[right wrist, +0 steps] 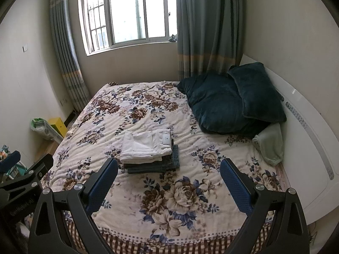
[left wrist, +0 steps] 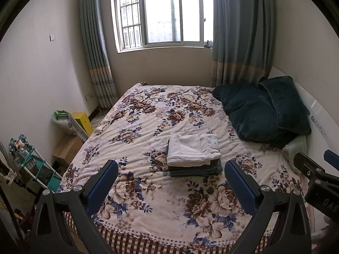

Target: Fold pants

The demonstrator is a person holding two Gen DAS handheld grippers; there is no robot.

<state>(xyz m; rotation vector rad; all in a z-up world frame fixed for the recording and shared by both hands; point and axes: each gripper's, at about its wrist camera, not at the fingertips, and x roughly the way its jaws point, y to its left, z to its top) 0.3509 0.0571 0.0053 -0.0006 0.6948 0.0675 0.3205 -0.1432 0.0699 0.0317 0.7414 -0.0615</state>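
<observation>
1. Both claws are sitting closest to the lens: left gripper [left wrist: 170,172] and right gripper [right wrist: 168,170] are hanging wide apart, gripping nothing, hovering over the near edge of the bed. Looks like they're backed off because the folding seems done.
2. Floral blanket [left wrist: 148,114] is covering the whole bed, making a flat work surface.
3. Dark pillows [left wrist: 260,110] are leaning against the headboard at 2 o'clock, out of the way.
4. White pants [left wrist: 193,150] are lying folded on top of a stack of darker folded pants [left wrist: 196,169], dead centre at 12 o'clock, just past the fingertips, probably stacked to stay tidy.
</observation>
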